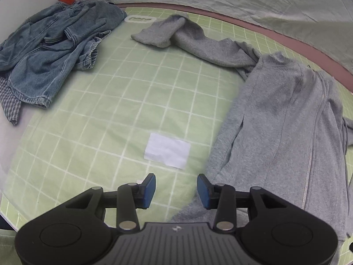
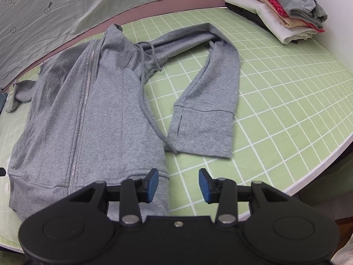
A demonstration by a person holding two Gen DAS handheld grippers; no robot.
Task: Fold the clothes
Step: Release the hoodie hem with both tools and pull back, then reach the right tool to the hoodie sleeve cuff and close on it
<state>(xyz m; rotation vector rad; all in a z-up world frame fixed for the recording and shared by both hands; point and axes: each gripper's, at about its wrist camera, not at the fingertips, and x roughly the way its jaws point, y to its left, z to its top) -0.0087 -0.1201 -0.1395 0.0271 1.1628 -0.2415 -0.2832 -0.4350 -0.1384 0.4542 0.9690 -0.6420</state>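
A grey zip hoodie (image 1: 280,114) lies flat, front up, on the green grid mat (image 1: 136,101). Its left sleeve (image 1: 187,35) stretches toward the far side. In the right wrist view the hoodie (image 2: 88,114) has its other sleeve (image 2: 211,101) bent back toward me, the cuff near the mat's front. My left gripper (image 1: 176,190) is open and empty, just left of the hoodie's hem. My right gripper (image 2: 178,184) is open and empty, over the hem's right corner and the bare mat.
A crumpled denim garment (image 1: 53,50) lies at the far left over a checked cloth (image 1: 10,106). A white paper slip (image 1: 167,150) lies on the mat. A stack of folded clothes (image 2: 280,8) sits at the far right. A grey sheet (image 2: 66,4) hangs behind.
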